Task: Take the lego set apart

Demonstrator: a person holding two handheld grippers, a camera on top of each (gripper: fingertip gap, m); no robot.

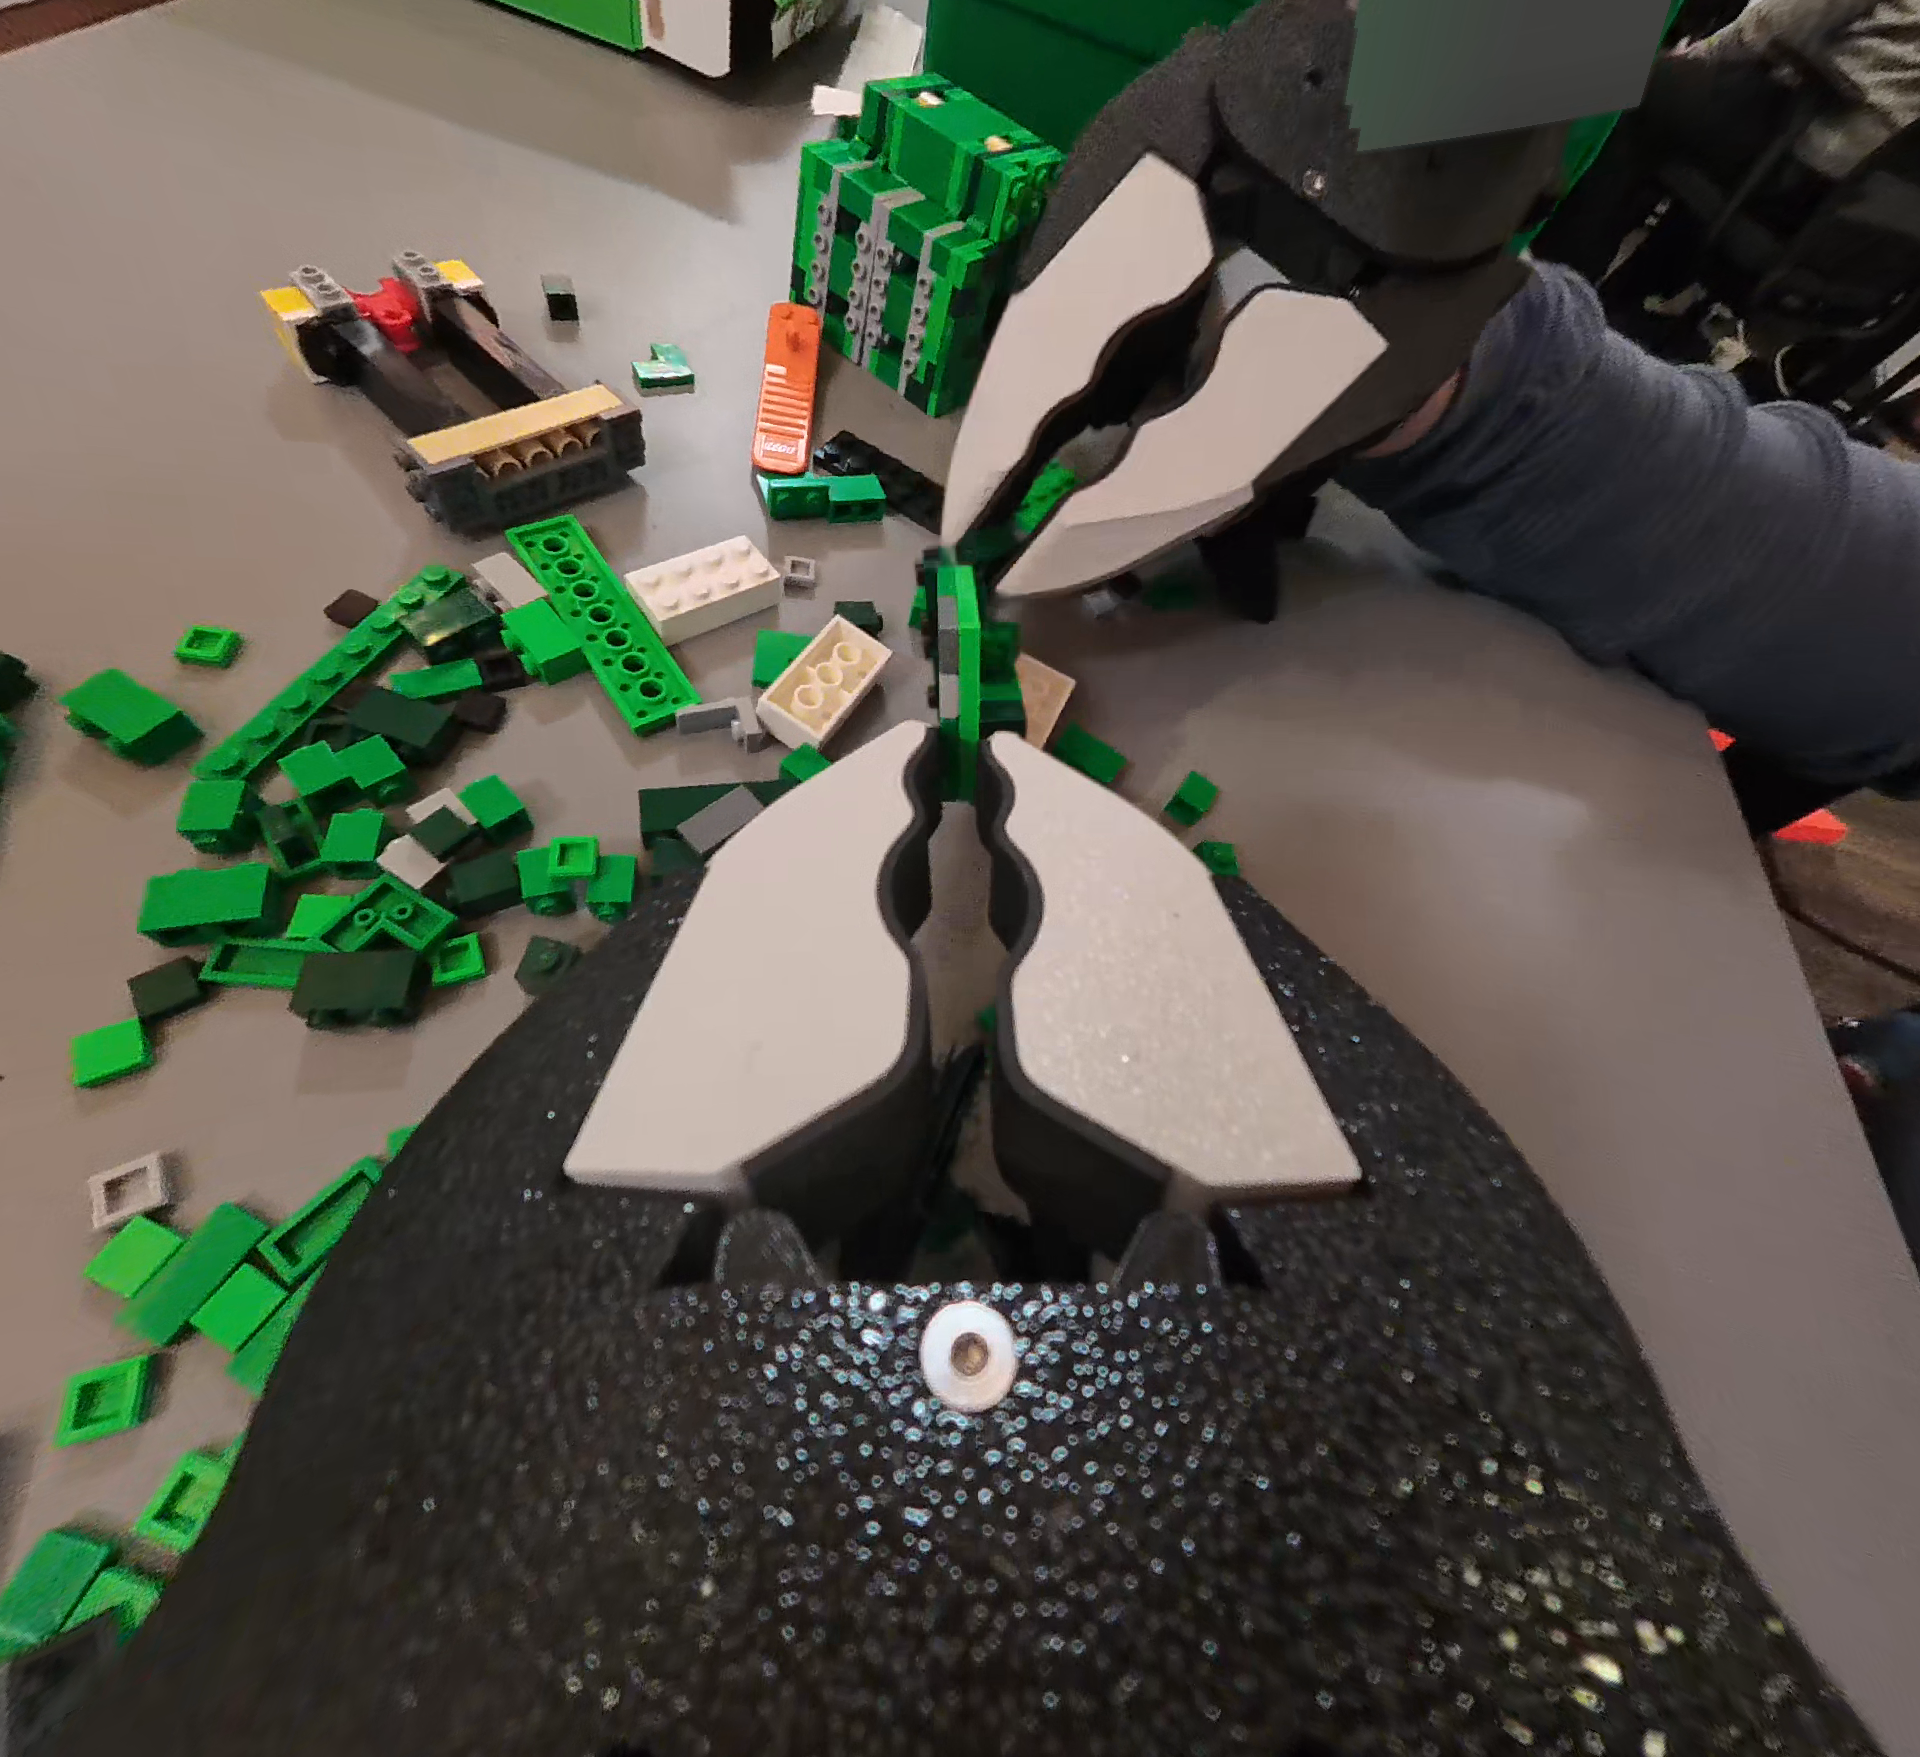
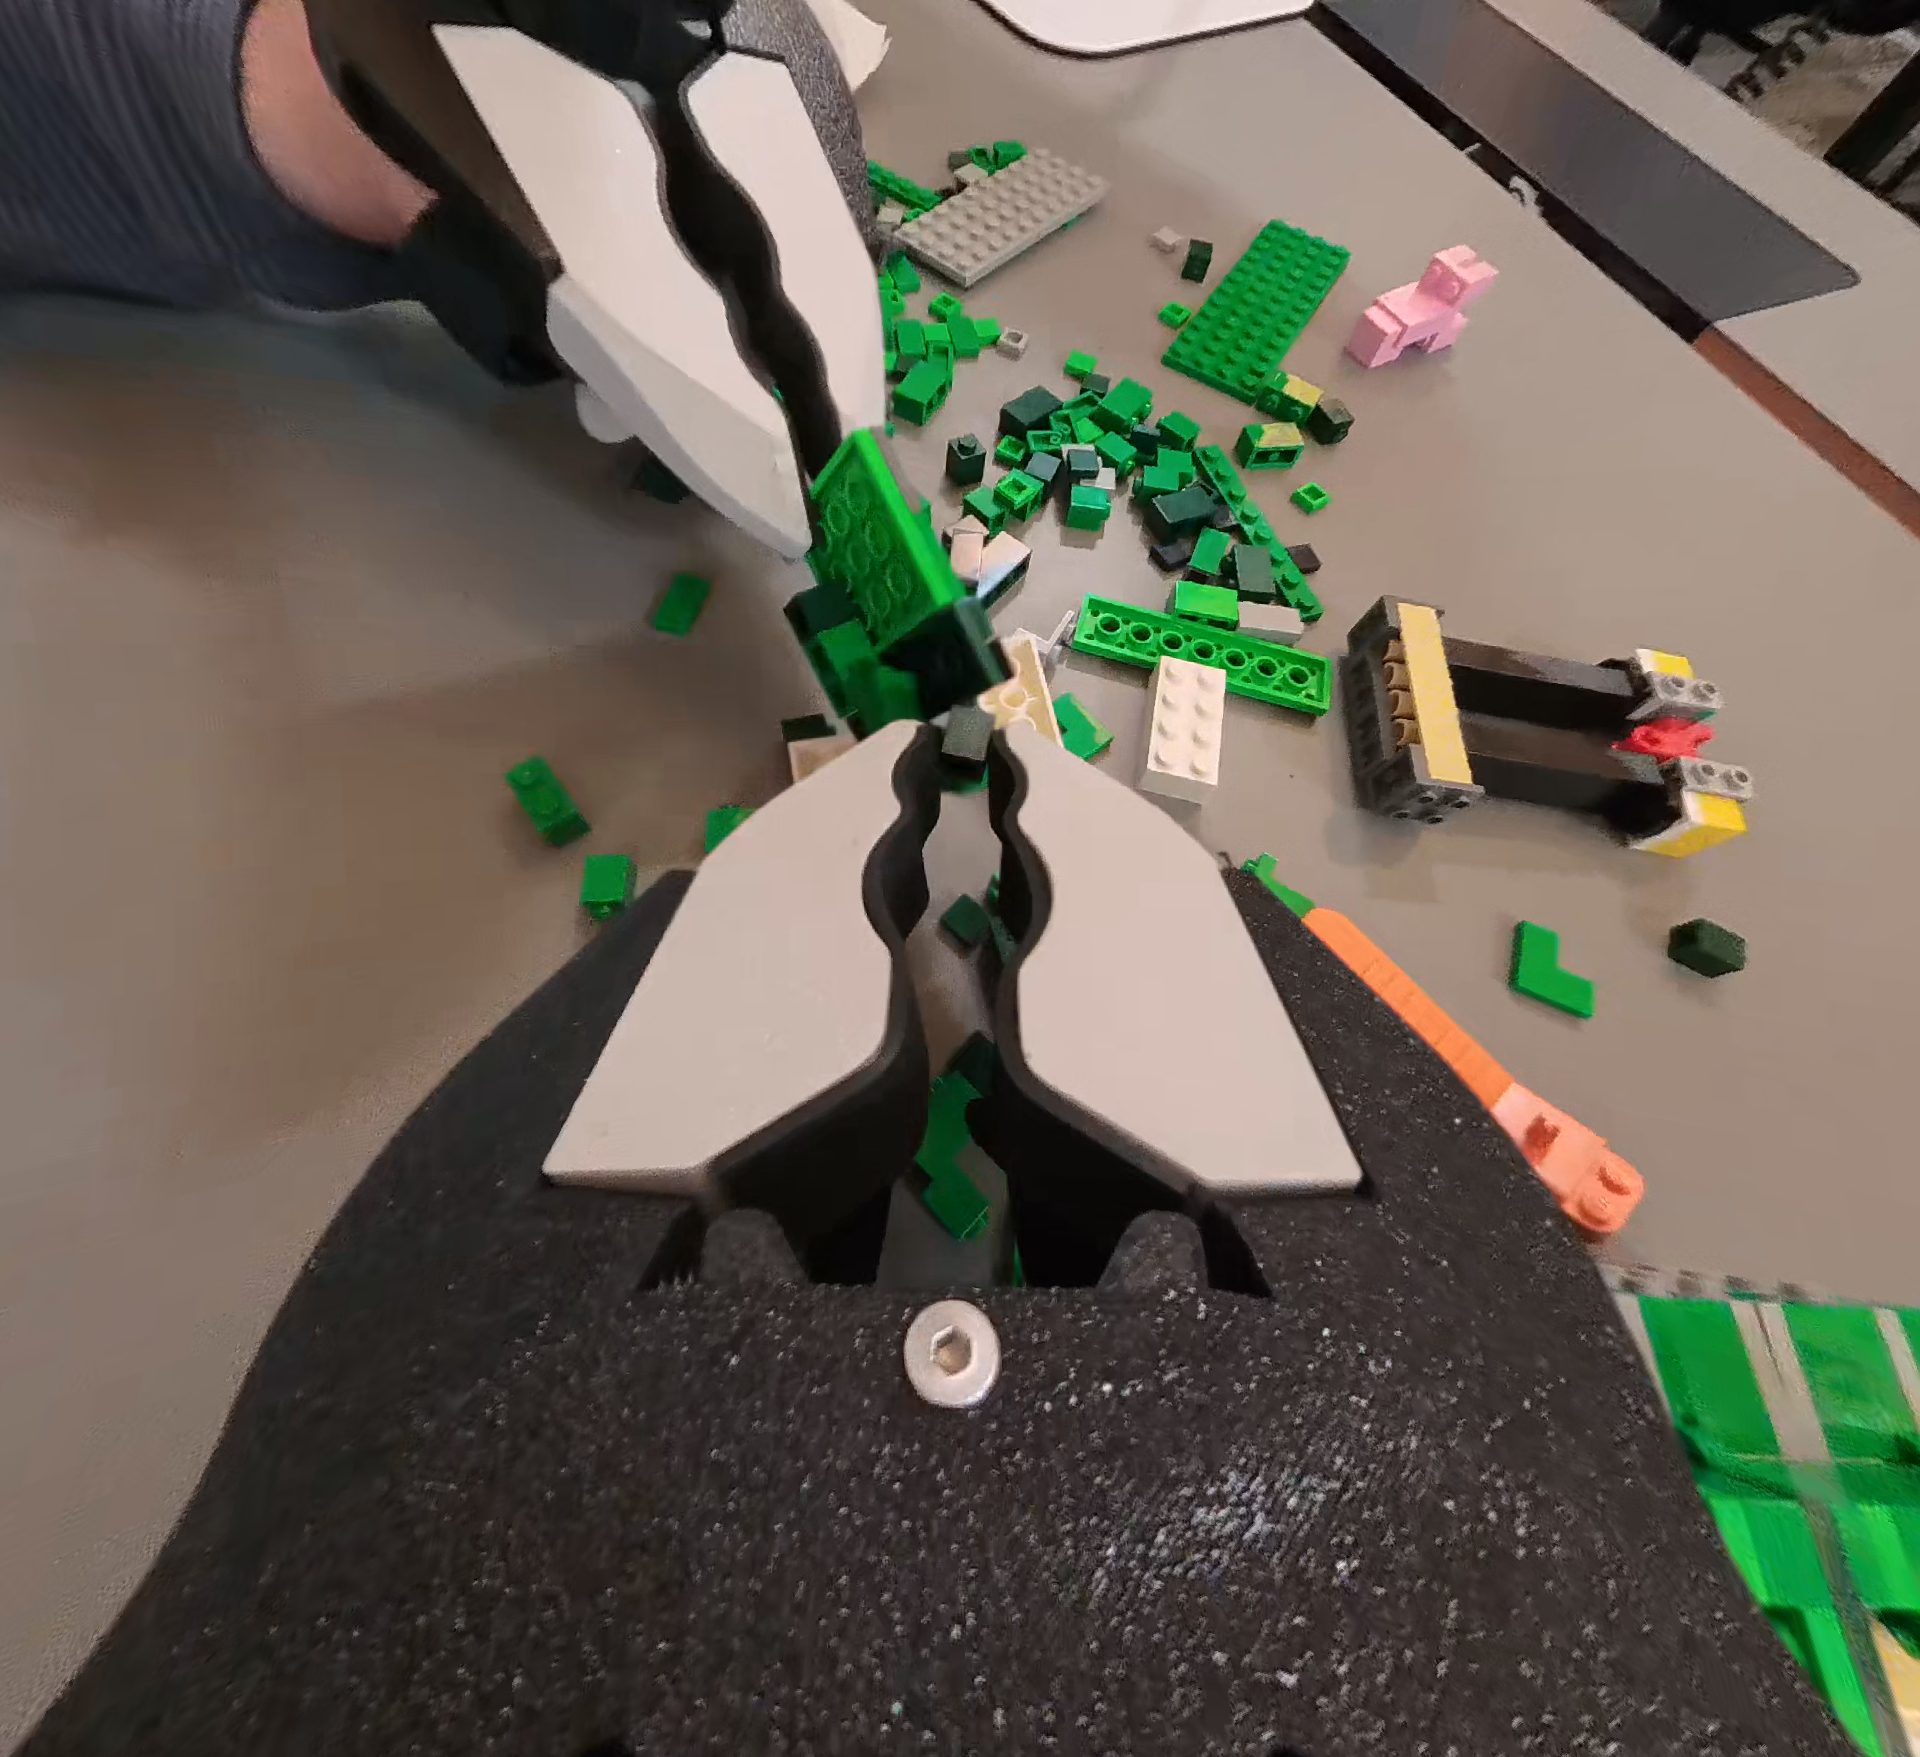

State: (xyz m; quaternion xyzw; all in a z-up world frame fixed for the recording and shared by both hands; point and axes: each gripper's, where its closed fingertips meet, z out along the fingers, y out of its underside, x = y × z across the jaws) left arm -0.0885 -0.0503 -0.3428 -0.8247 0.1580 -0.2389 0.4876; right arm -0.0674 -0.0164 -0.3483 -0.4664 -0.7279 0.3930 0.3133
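Note:
A small green lego assembly (image 1: 961,658), a thin plate with dark green bricks stuck to it, is held in the air between both grippers. My left gripper (image 1: 956,746) is shut on its near end. My right gripper (image 1: 971,564) comes in from the upper right and pinches its far end. In the right wrist view, the right gripper (image 2: 956,736) is shut on the dark green bricks at the low end of the assembly (image 2: 873,554). The left gripper (image 2: 831,481) clamps the plate's upper edge there.
Several loose green bricks (image 1: 343,824) lie scattered on the grey table (image 1: 1351,876). A big green built block (image 1: 914,253), an orange brick separator (image 1: 787,398) and a black-and-yellow sub-build (image 1: 468,398) stand beyond. A green baseplate (image 2: 1257,305) and a pink figure (image 2: 1423,305) lie farther off. There is about 5 centimetres between the tips of the two grippers. It is some 11 centimetres from my right tips to the orange brick separator (image 1: 787,398).

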